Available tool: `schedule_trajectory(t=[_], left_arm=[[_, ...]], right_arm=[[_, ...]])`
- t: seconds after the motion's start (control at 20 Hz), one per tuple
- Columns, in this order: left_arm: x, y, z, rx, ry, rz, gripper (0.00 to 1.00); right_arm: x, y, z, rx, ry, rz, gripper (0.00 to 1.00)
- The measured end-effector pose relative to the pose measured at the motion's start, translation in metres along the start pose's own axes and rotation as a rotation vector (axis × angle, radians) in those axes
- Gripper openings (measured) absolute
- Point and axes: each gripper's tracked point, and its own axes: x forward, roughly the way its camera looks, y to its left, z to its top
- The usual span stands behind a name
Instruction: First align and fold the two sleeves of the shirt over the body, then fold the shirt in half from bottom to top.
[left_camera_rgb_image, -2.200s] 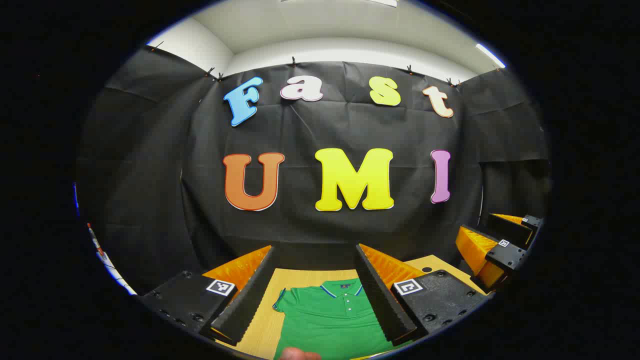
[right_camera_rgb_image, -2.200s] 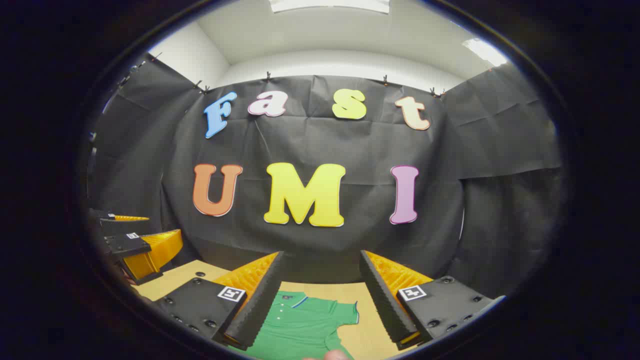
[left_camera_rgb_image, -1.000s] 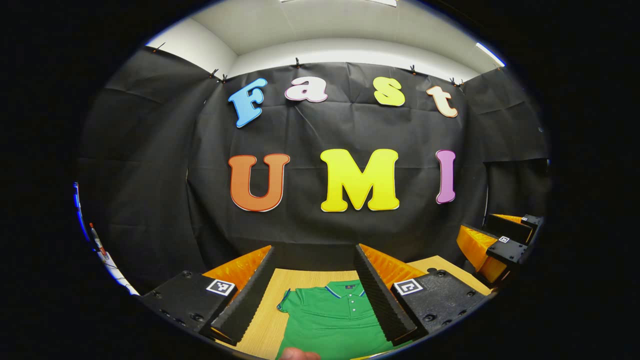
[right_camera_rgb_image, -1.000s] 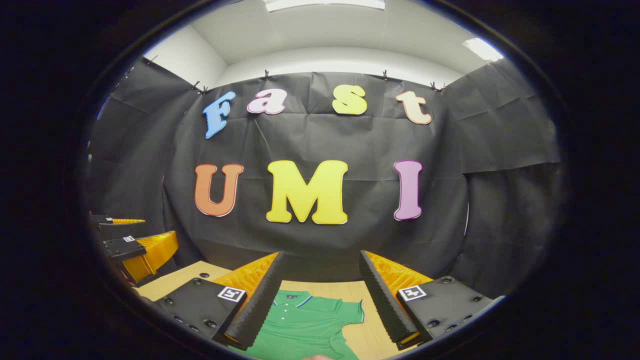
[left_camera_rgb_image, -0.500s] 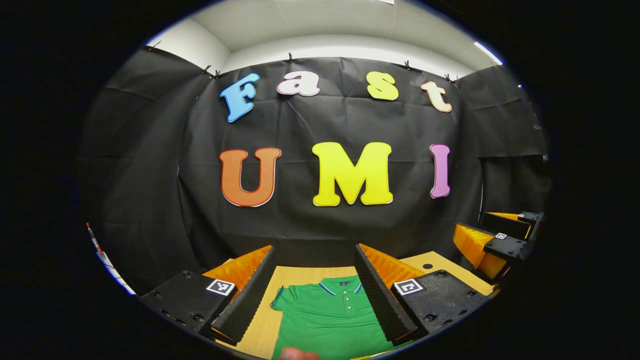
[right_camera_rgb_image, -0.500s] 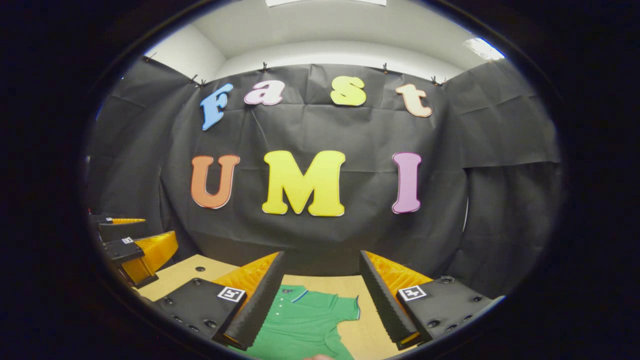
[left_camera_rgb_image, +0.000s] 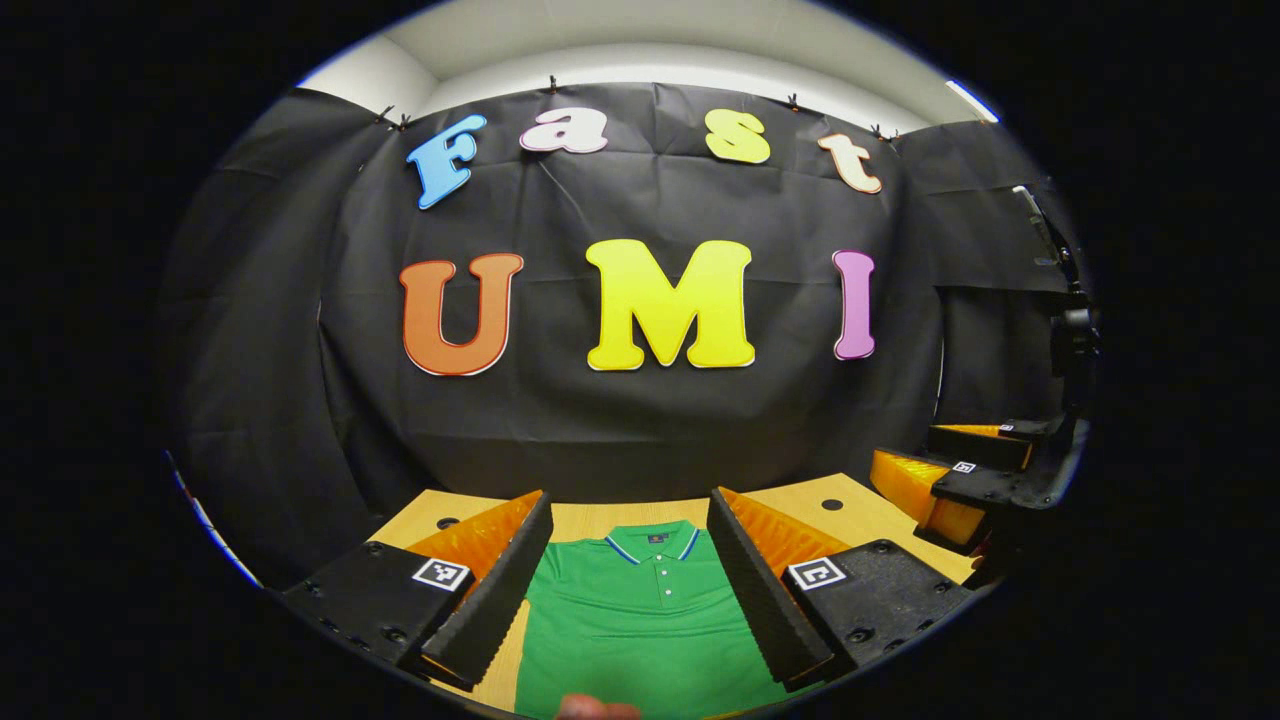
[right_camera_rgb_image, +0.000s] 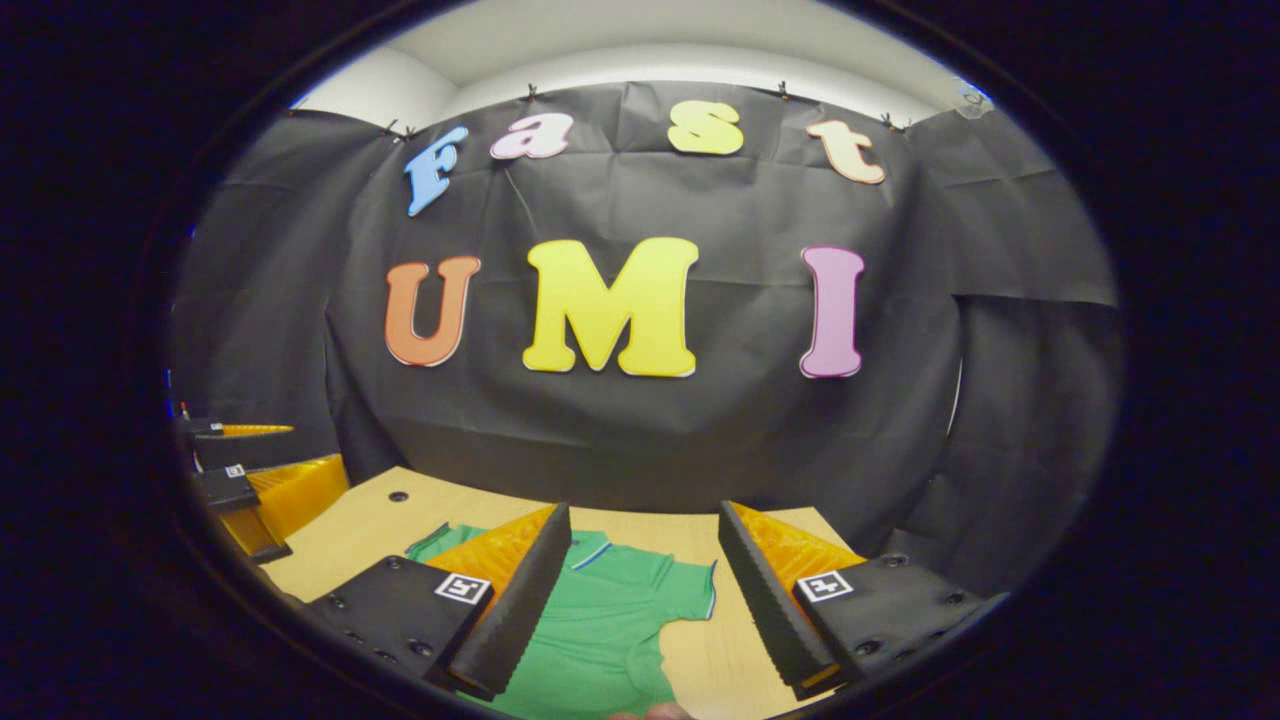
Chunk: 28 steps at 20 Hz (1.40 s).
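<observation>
A green polo shirt (left_camera_rgb_image: 640, 620) with a blue-trimmed collar lies flat, face up, on the wooden table (left_camera_rgb_image: 870, 520). In the left gripper view, my left gripper (left_camera_rgb_image: 628, 503) hovers open above the shirt's chest, with the collar framed between its fingers. In the right gripper view, my right gripper (right_camera_rgb_image: 642, 513) is open over the shirt (right_camera_rgb_image: 610, 625), whose right sleeve (right_camera_rgb_image: 690, 590) spreads between the fingers. The left sleeve's edge (right_camera_rgb_image: 430, 545) peeks out past one finger. Neither gripper touches the cloth.
The right gripper (left_camera_rgb_image: 903, 447) shows at the far right of the left gripper view, and the left gripper (right_camera_rgb_image: 318, 448) at the far left of the right gripper view. The table (right_camera_rgb_image: 370, 520) has small round holes (left_camera_rgb_image: 832, 505). A person's fingertip (left_camera_rgb_image: 595, 708) shows at the bottom edge.
Both grippers have tipped downward and moved toward the shirt, so more table and shirt show and the wall has slid upward. Both stay open.
</observation>
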Motion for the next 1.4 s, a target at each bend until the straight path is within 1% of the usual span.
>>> schedule_trajectory(t=[0.05, 0.15, 0.2, 0.45, 0.5, 0.55, 0.6, 0.65, 0.7, 0.75, 0.9, 0.95, 1.0, 1.05, 1.1, 1.2, 1.25, 1.3, 1.35, 1.4], left_arm=[[0.003, -0.004, -0.001, -0.007, 0.005, -0.005, 0.99], [0.012, -0.013, 0.001, -0.037, 0.006, -0.016, 0.99], [0.016, -0.015, 0.001, -0.039, 0.011, -0.010, 0.99], [0.033, -0.019, -0.005, -0.034, 0.037, 0.018, 0.99], [0.034, -0.021, -0.007, -0.034, 0.038, 0.019, 0.99], [0.035, -0.019, -0.006, -0.031, 0.035, 0.032, 0.99], [0.036, -0.016, -0.008, -0.027, 0.038, 0.047, 0.99], [0.035, -0.014, -0.012, -0.027, 0.046, 0.059, 1.00], [0.037, -0.013, -0.015, -0.028, 0.056, 0.072, 1.00], [0.037, -0.011, -0.020, -0.030, 0.066, 0.085, 1.00], [0.037, -0.009, -0.029, -0.028, 0.084, 0.113, 0.99], [0.036, -0.008, -0.035, -0.018, 0.095, 0.124, 1.00], [0.035, -0.008, -0.039, -0.010, 0.107, 0.131, 1.00], [0.036, -0.007, -0.044, -0.004, 0.120, 0.138, 0.99], [0.035, -0.008, -0.048, -0.002, 0.131, 0.146, 1.00], [0.034, -0.009, -0.056, -0.005, 0.157, 0.160, 0.99], [0.033, -0.010, -0.061, -0.005, 0.169, 0.163, 0.99], [0.031, -0.009, -0.063, -0.001, 0.177, 0.169, 0.99], [0.031, -0.008, -0.065, 0.003, 0.182, 0.175, 1.00], [0.031, -0.007, -0.066, 0.007, 0.187, 0.182, 1.00]], right_arm=[[0.009, -0.007, -0.009, 0.003, 0.031, 0.006, 0.93], [0.029, -0.021, -0.029, 0.017, 0.103, 0.025, 0.95], [0.040, -0.028, -0.037, 0.026, 0.139, 0.033, 0.93], [0.104, -0.063, -0.084, 0.055, 0.310, 0.054, 0.93], [0.117, -0.070, -0.095, 0.063, 0.343, 0.055, 0.95], [0.129, -0.076, -0.105, 0.070, 0.375, 0.054, 0.93], [0.138, -0.082, -0.115, 0.078, 0.404, 0.052, 0.95], [0.150, -0.085, -0.127, 0.086, 0.430, 0.052, 0.95], [0.160, -0.088, -0.139, 0.092, 0.457, 0.055, 0.93], [0.167, -0.091, -0.154, 0.092, 0.490, 0.063, 0.95], [0.198, -0.102, -0.203, 0.095, 0.596, 0.057, 0.95], [0.207, -0.102, -0.218, 0.102, 0.619, 0.061, 0.95], [0.215, -0.103, -0.228, 0.103, 0.640, 0.066, 0.93], [0.224, -0.102, -0.236, 0.110, 0.650, 0.072, 0.96], [0.233, -0.101, -0.240, 0.122, 0.655, 0.074, 0.93], [0.248, -0.098, -0.248, 0.152, 0.663, 0.076, 0.93], [0.253, -0.098, -0.253, 0.149, 0.672, 0.077, 0.98], [0.258, -0.098, -0.257, 0.143, 0.675, 0.082, 0.93], [0.263, -0.096, -0.259, 0.148, 0.676, 0.086, 0.93], [0.267, -0.095, -0.261, 0.164, 0.683, 0.086, 0.98]])
